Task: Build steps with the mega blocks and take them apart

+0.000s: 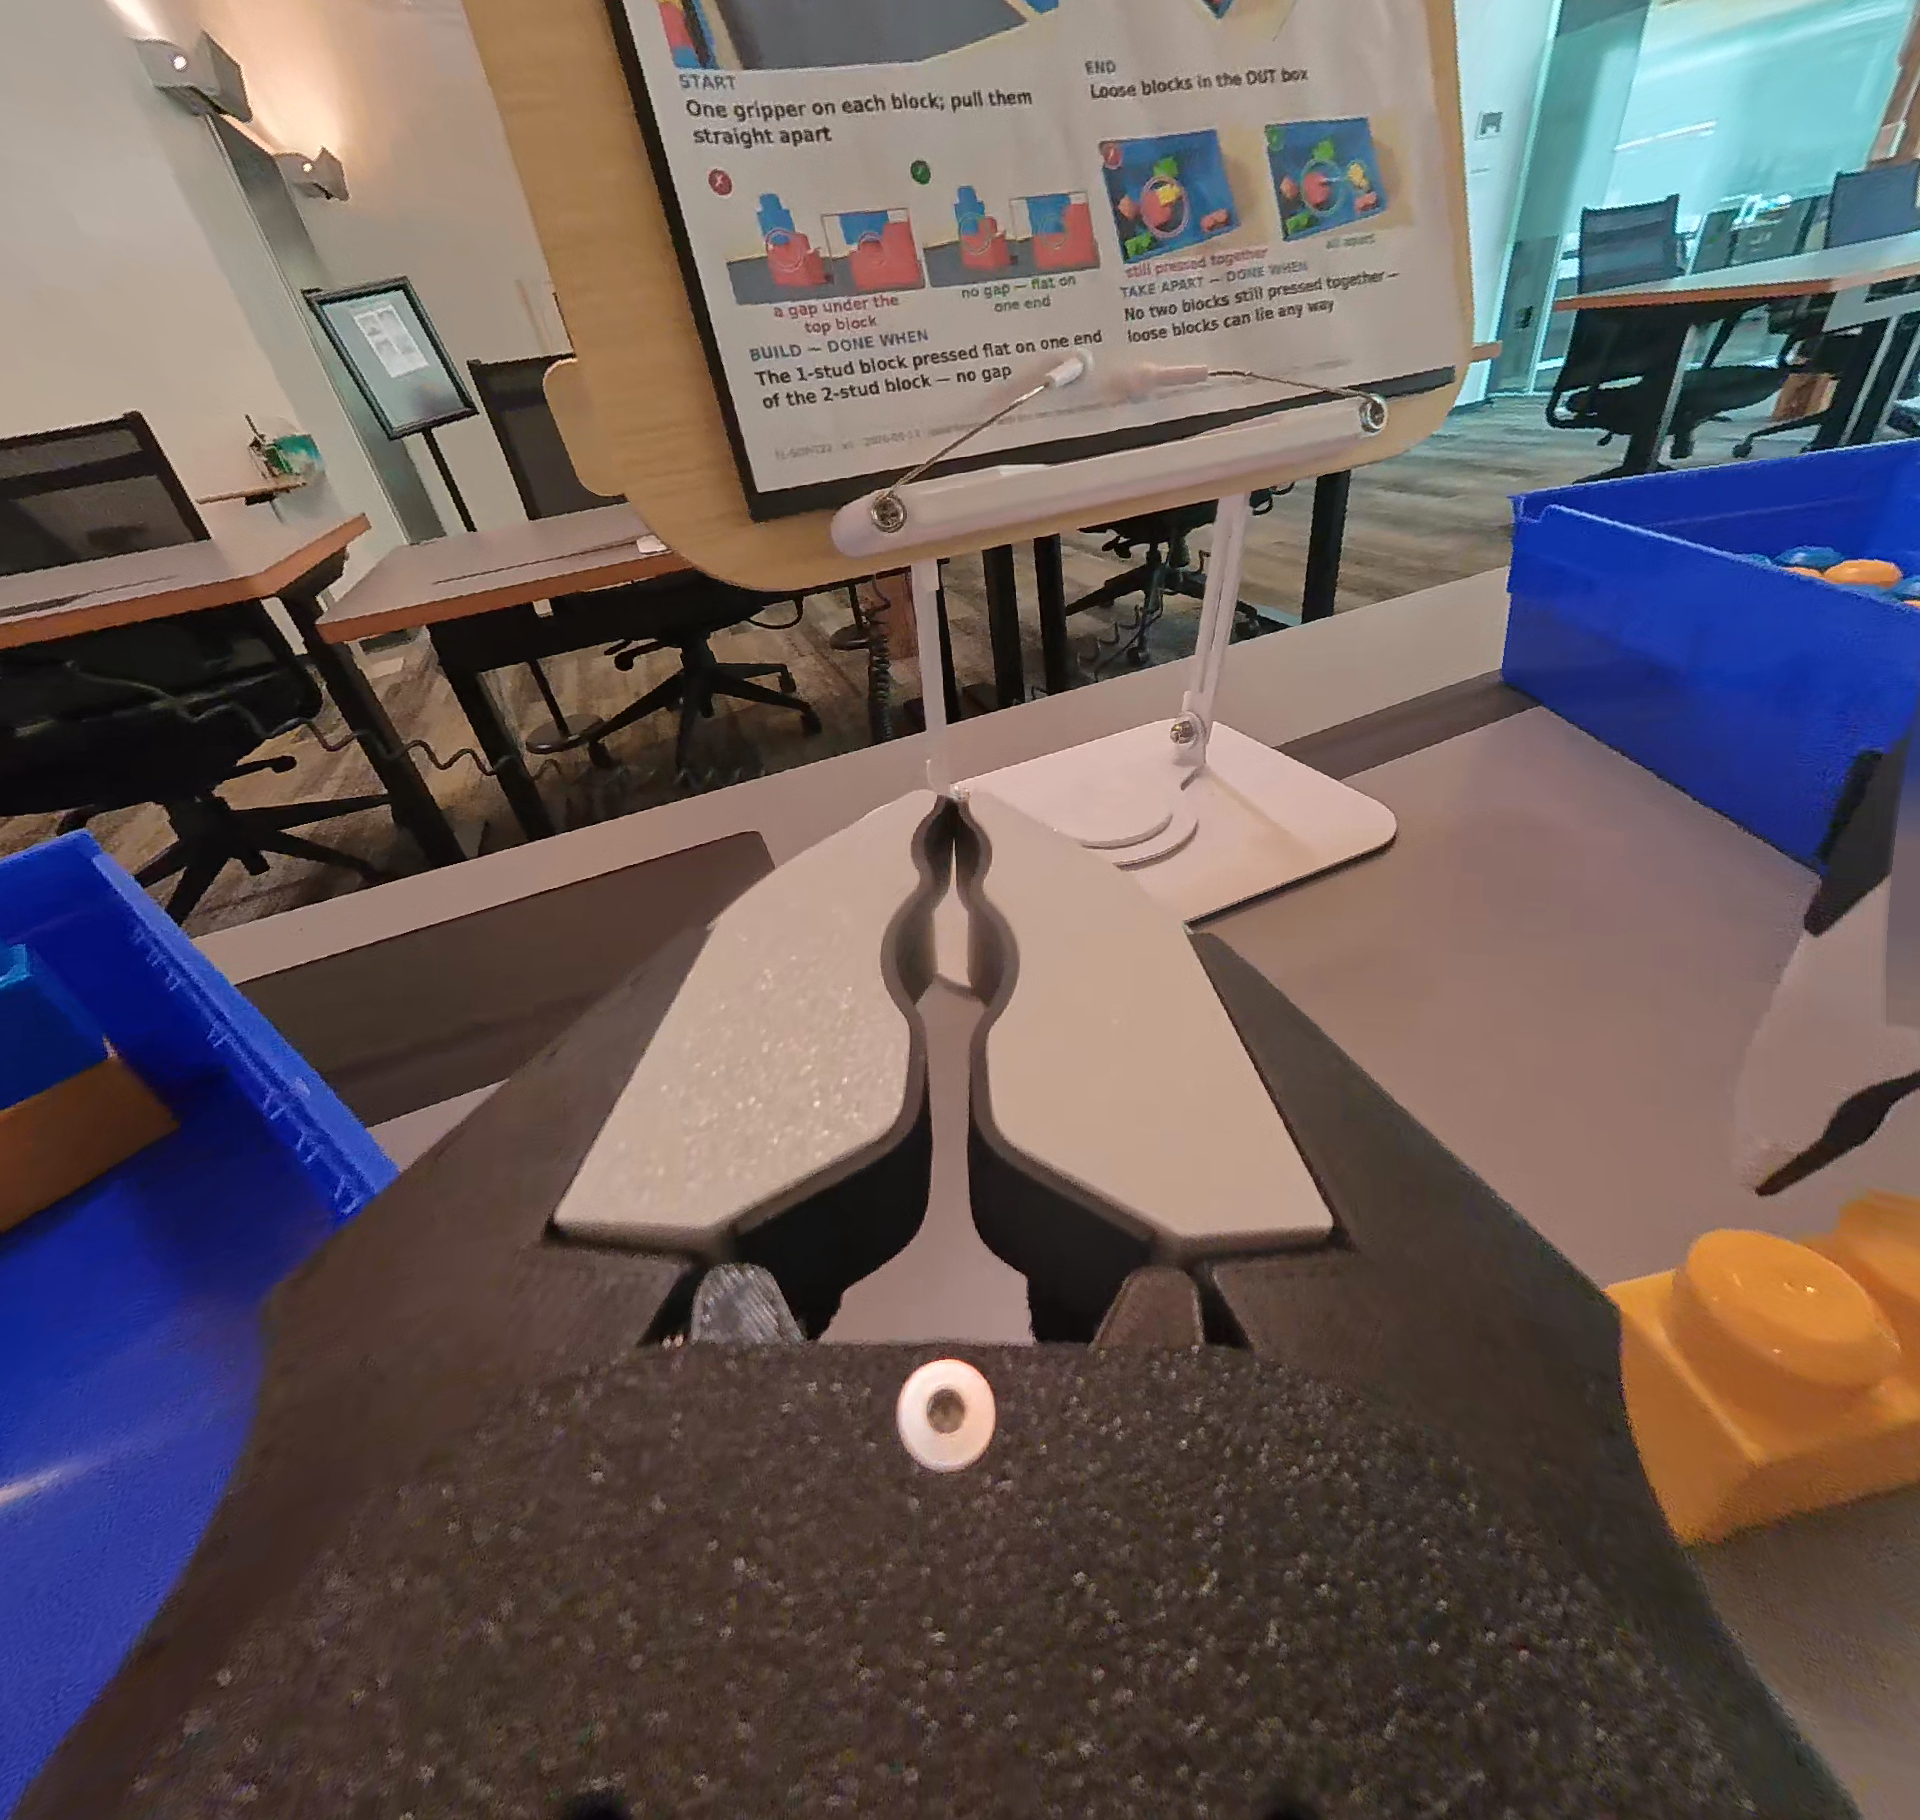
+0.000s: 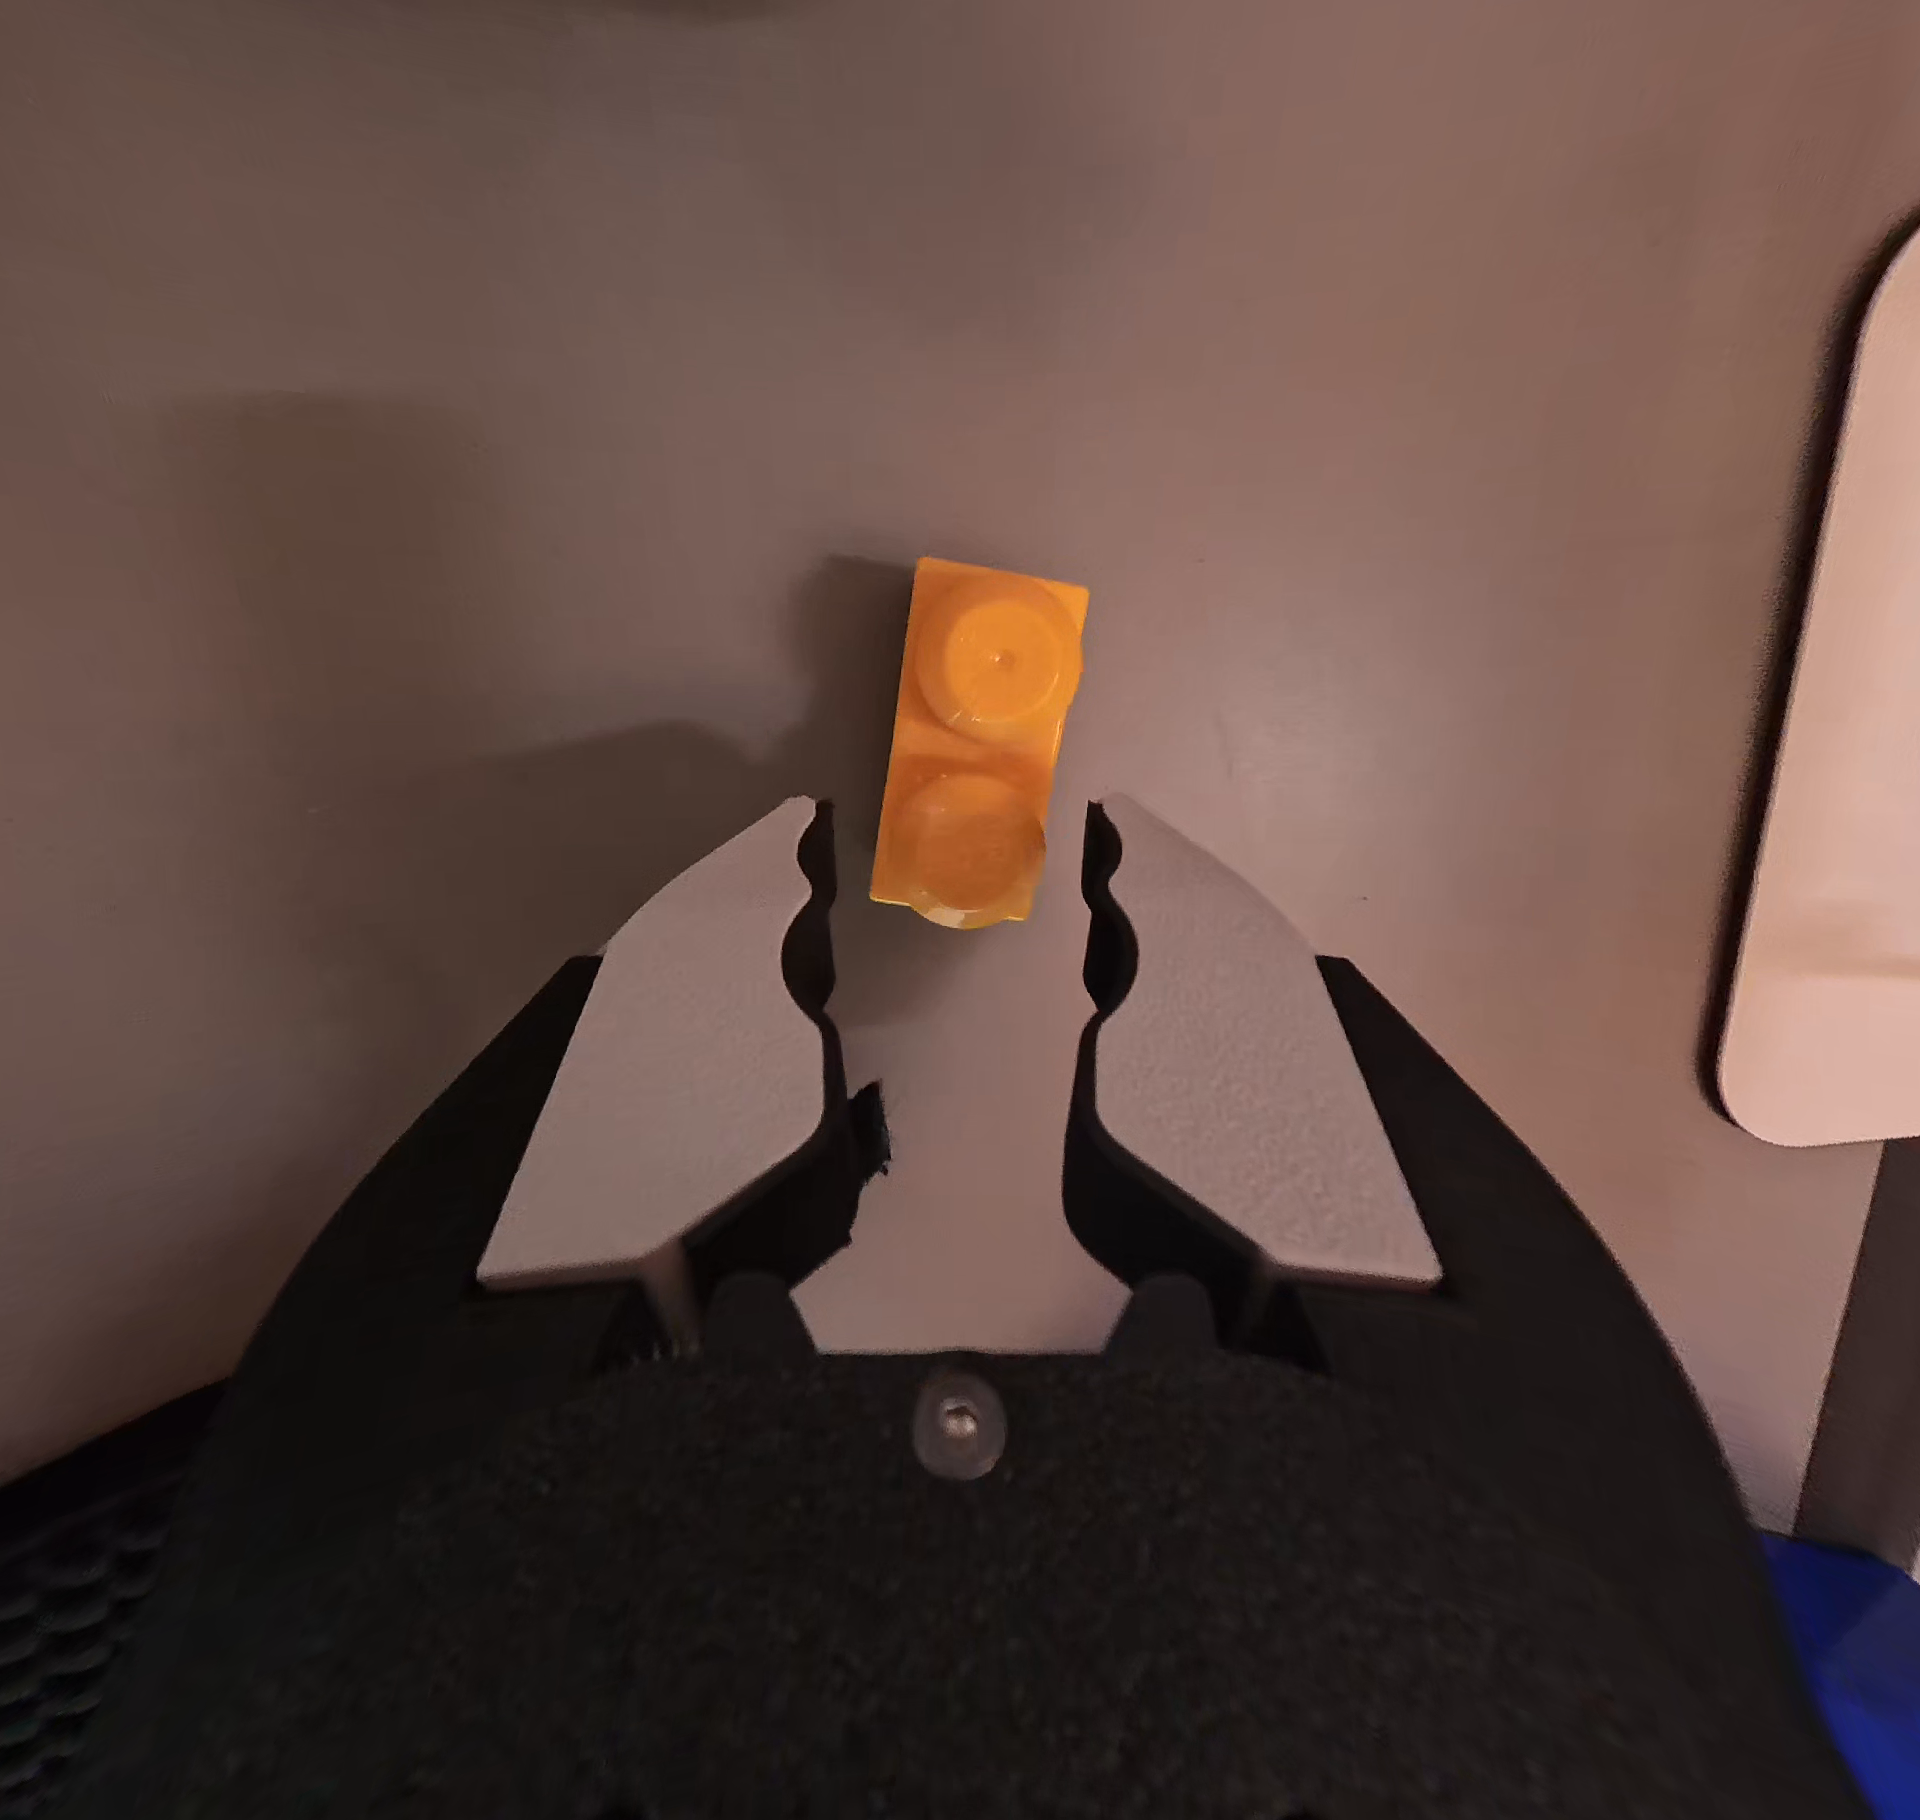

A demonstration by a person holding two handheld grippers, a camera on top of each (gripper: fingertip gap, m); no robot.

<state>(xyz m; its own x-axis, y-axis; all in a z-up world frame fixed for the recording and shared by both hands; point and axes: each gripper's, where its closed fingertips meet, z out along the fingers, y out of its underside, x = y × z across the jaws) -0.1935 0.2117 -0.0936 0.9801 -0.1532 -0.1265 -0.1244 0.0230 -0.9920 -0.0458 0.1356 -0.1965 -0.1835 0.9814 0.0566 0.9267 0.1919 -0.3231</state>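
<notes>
Step in hand: pickup. Right tool (image 2: pixel 956 814), released, straddles orange block (image 2: pixel 977 742); next, descend and clench. Left tool (image 1: pixel 951 814) clenched, empty.

Right claw (image 2: pixel 956 814) points down at the grey worktop (image 2: pixel 520 420), fingers spread wide, nothing held. Orange two-stud block (image 2: pixel 977 742) lies flat on the worktop, studs up, long axis running away from the camera, slightly tilted. Its near end sits between the two fingertips; gap visible on both sides, no contact seen. Far stud lies beyond the tips. Left finger (image 2: pixel 686 1022) and right finger (image 2: pixel 1236 1022) have pale grey faces with wavy inner edges, on a black body. A cream plate with rounded corners (image 2: pixel 1849 731) lies at the right edge, blurred. Blue patch (image 2: pixel 1839 1645) bottom right, unclear what.
</notes>
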